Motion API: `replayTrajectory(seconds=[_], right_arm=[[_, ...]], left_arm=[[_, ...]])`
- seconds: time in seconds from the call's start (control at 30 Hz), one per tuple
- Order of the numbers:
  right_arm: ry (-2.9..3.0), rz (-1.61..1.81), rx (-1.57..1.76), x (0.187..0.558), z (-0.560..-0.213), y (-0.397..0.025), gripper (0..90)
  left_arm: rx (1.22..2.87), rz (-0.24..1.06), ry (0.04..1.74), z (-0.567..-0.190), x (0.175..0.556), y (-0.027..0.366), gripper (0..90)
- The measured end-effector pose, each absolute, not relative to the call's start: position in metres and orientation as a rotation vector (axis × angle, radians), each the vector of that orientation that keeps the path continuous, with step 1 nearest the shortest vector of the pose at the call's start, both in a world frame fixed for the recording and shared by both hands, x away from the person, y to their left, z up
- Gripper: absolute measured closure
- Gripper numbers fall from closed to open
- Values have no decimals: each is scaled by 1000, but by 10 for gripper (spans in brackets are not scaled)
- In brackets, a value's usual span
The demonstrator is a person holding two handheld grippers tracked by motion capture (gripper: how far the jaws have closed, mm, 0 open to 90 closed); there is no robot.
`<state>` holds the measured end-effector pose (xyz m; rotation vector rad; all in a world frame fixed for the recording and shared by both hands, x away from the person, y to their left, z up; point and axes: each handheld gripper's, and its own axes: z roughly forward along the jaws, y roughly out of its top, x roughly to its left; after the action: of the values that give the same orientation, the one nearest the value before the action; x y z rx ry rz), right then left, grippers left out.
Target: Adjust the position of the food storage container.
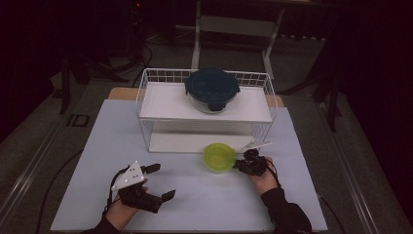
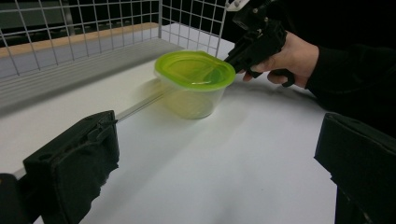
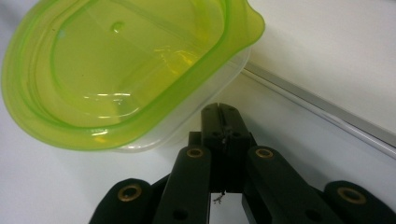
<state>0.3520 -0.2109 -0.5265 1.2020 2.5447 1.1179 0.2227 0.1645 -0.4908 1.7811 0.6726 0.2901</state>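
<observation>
**Right tool closed beside the green-lidded tub, left tool spread wide**

From the high view, your left tool (image 1: 157, 182) sits at the near left of the white counter (image 1: 195, 204), its jaws spread wide with nothing between them. Your right tool (image 1: 238, 165) lies to the right of the middle, its tip against the right side of the small clear tub with the green lid (image 1: 218, 156). That tub stands on the counter just in front of the white wire rack (image 1: 146, 109), which takes up the far part of the counter. On the rack's upper shelf rests a round container with a dark blue lid (image 1: 212, 87).

In the left gripper view, your own two jaws stand far apart at the bottom corners, holding nothing. Farther off, the tub (image 2: 196, 84) stands on the counter beside the rack's wire wall (image 2: 84, 32). Your right hand (image 2: 294, 58) holds its tool (image 2: 231, 58) with the tip at the right edge of the green lid.

In the right gripper view, your jaws are pressed together, tips touching, with nothing clamped between them. The tips sit just under the lid's rim, by the tub's clear wall (image 3: 130, 70). You cannot tell whether they touch it.
</observation>
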Motion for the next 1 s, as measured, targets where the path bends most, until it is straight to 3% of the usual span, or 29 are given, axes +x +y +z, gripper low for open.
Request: replayTrajectory(seconds=[1.0], right_arm=[[2628, 1160, 1100, 356, -530, -163, 900]], left_arm=[[1784, 288, 666, -491, 222, 164, 0]])
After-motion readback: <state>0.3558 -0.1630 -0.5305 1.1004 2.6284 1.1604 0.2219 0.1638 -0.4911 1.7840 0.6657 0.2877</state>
